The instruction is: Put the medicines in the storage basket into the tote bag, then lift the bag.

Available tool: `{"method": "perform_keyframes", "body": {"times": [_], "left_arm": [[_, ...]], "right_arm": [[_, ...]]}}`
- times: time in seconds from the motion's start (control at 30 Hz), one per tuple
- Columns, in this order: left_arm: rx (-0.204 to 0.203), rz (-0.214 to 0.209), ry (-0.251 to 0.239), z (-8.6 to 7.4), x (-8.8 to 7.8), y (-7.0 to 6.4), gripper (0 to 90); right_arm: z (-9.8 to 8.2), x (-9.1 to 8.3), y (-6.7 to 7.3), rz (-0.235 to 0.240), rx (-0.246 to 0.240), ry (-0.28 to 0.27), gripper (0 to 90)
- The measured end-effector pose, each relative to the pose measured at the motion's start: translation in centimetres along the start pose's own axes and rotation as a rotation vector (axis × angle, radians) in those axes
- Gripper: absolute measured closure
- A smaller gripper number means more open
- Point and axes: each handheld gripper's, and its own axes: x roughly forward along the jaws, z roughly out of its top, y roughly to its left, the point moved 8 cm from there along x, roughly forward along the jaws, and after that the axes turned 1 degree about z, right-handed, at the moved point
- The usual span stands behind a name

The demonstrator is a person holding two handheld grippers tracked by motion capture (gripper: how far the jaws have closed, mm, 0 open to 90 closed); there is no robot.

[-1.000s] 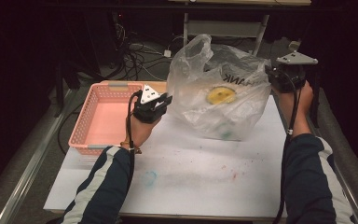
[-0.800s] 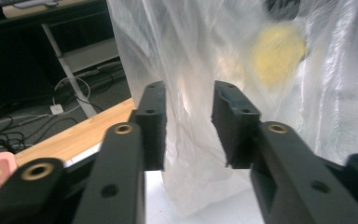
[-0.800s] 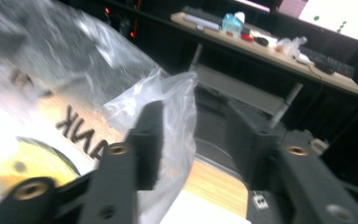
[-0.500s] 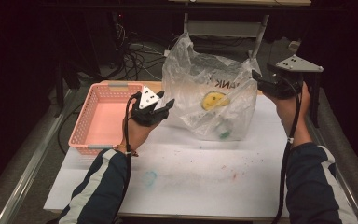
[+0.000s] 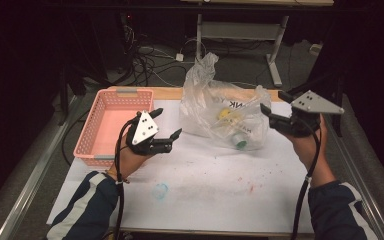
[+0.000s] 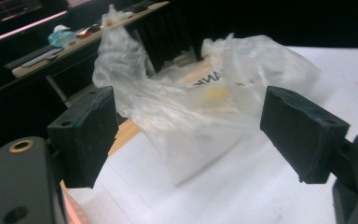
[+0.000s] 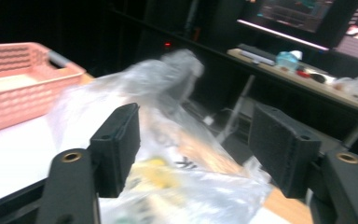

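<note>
**Both claws spread, clear bag between them**

Nearest us, a white sheet covers the table, flecked with a blue smudge and red specks. Above it we hold the left gripper and right gripper, each with jaws wide apart and gripping nothing. Between them the clear plastic bag lies crumpled on the sheet; we make out something yellow and a green cap inside, little more. The pink basket sits at the left edge. Beyond, cables and a desk frame fade into darkness.
</note>
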Motion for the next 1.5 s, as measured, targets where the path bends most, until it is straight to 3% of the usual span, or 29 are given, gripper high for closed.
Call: {"method": "perform_keyframes", "body": {"times": [0.27,0.4,0.5,0.57,0.63,0.77,1.0,1.13,1.5], "left_arm": [[0.069,-0.021,0.054,-3.8,-3.0,-2.4,18.6],[0.065,-0.004,0.096,-6.1,-4.1,-2.7,18.6],[0.047,0.011,0.107,-7.7,-4.7,-2.9,18.6],[0.056,0.01,0.126,-8.8,-5.0,-3.1,18.6],[0.045,0.006,0.144,-9.8,-5.2,-3.3,18.6],[0.063,-0.007,0.202,-11.5,-5.3,-4.0,18.6],[0.064,-0.025,0.199,-11.2,-5.2,-4.3,18.6],[0.05,-0.033,0.193,-11.1,-5.0,-4.2,18.6],[0.059,-0.052,0.212,-11.2,-4.7,-4.4,18.6]], "right_arm": [[-4.7,-2.4,5.0,0.072,-0.014,0.018,22.1],[-7.6,-3.2,7.1,0.131,-0.016,0.057,20.2],[-9.0,-3.7,7.9,0.148,0.0,0.058,19.4],[-10.5,-3.8,8.4,0.141,-0.019,0.079,18.9],[-12.0,-3.9,9.1,0.165,0.001,0.099,18.3],[-14.0,-4.1,10.7,0.209,-0.018,0.152,18.2],[-13.6,-4.4,11.3,0.204,-0.058,0.142,18.5],[-13.6,-4.8,11.1,0.192,-0.053,0.139,18.5],[-13.7,-5.0,11.0,0.189,-0.057,0.149,18.5]]}}
